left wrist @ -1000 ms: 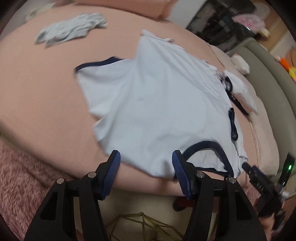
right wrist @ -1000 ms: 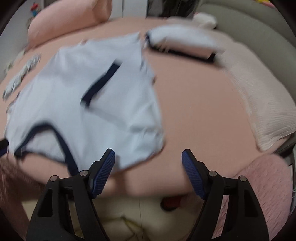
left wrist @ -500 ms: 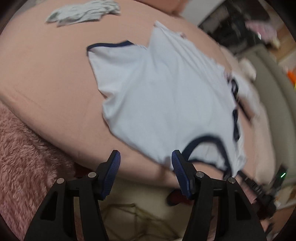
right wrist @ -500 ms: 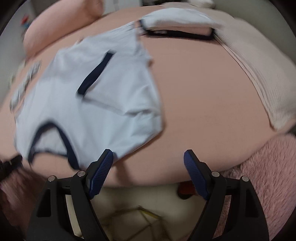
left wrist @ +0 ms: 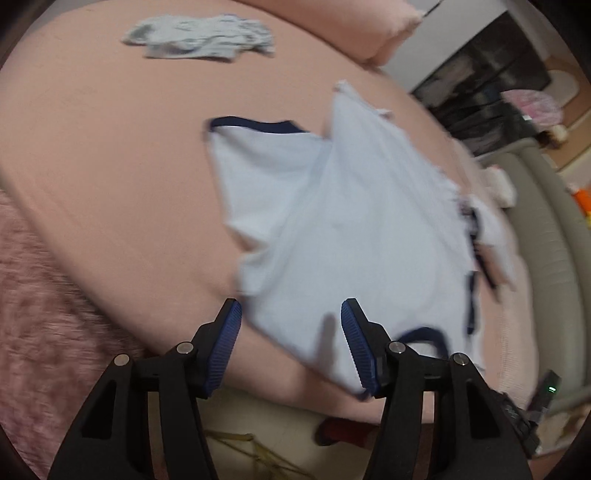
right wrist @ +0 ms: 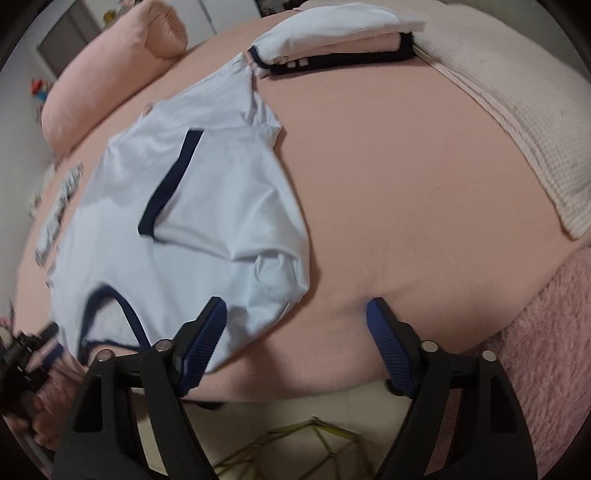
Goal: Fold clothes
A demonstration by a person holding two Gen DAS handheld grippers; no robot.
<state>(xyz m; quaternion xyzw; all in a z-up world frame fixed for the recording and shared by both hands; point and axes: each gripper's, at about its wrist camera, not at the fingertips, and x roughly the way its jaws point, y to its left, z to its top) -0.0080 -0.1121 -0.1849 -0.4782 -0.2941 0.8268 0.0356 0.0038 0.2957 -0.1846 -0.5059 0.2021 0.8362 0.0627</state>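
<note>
A pale blue T-shirt (left wrist: pixel 351 229) with navy trim lies spread on a pink bed, collar toward me; it also shows in the right wrist view (right wrist: pixel 177 229), one sleeve folded over the body. My left gripper (left wrist: pixel 291 343) is open and empty, its fingers straddling the shirt's near shoulder edge, just above it. My right gripper (right wrist: pixel 297 343) is open and empty at the bed's near edge, its left finger over the shirt's right shoulder corner.
A crumpled grey garment (left wrist: pixel 199 35) lies at the far left of the bed. Folded clothes (right wrist: pixel 332 48) sit at the far side beside a cream blanket (right wrist: pixel 517 122). A pink pillow (right wrist: pixel 110 74) and pink fuzzy rug (left wrist: pixel 44 314) border the bed.
Both grippers have moved closer to the shirt's near edge; the left one shifted right over the shoulder. The shirt itself has not moved.
</note>
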